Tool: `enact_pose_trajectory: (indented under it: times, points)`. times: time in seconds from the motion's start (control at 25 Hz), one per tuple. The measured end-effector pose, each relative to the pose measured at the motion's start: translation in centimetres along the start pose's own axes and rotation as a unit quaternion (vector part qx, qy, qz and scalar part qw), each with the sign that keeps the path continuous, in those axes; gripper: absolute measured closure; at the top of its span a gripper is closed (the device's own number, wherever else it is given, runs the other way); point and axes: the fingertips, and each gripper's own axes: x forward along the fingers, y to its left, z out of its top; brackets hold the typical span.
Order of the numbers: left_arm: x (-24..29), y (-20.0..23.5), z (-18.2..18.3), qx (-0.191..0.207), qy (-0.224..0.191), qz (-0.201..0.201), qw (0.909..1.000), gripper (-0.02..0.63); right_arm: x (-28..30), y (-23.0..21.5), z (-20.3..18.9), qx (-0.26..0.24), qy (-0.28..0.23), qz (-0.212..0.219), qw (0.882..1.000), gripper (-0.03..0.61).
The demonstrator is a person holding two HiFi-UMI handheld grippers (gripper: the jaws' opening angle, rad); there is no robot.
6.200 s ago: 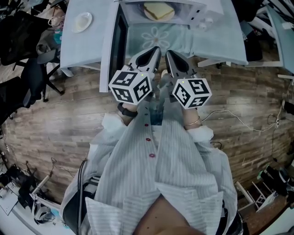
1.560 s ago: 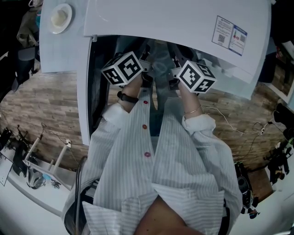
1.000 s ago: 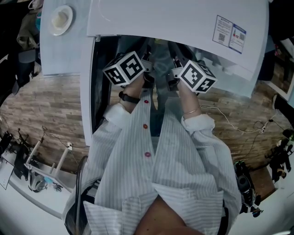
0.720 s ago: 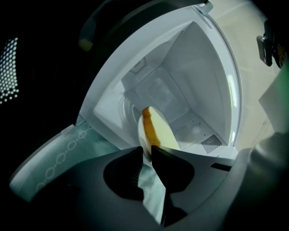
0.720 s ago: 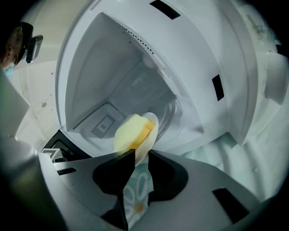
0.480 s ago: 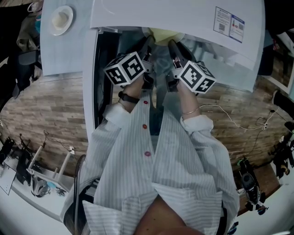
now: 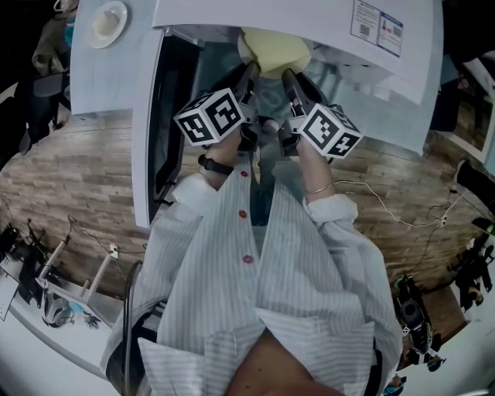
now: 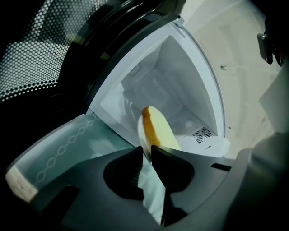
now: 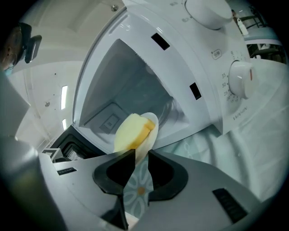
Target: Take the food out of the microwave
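Gripping one thin rim from two sides is where the risk lies. The left hand-held gripper [image 8: 146, 158] and the right hand-held gripper [image 9: 141, 155] are each clamped on the edge of the white plate [image 8: 140, 131]. The plate hangs in the air at the mouth of the microwave [image 7: 309, 23], with the yellow food [image 7: 275, 48] lying loose on top. Should one hand travel faster or rise more than the other, the plate would likely tilt or twist in the pads. The food, which nothing seems to pin down, could then slide off onto the flower-patterned cloth of the worktop [image 9: 226, 149] or onto the wooden floor [image 7: 69, 170]. A shallow bite on smooth ware might also slip outright. The open door [image 7: 155, 116] stands just beside the left hand-held gripper, so a wide swing that way could knock it. Only the head view shows both grippers together, flanking the plate, and a second small dish [image 7: 108, 21] well apart on the worktop, though the microwave's top hides the plate's far part. The left gripper view shows the white cavity [image 8: 171, 94] behind the plate, and the right gripper view shows the control dials [image 9: 241, 79].
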Motion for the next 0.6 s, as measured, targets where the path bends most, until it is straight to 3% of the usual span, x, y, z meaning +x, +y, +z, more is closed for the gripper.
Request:
enact_pose_trajectory:
  times: [0.6]
  points:
    - [-4.8,-3.2,-4.2,-0.007,-0.042,0.019,0.9989,0.546,-5.8,0.6,-1.4,-0.028,0.022,0.045,0.998,0.471]
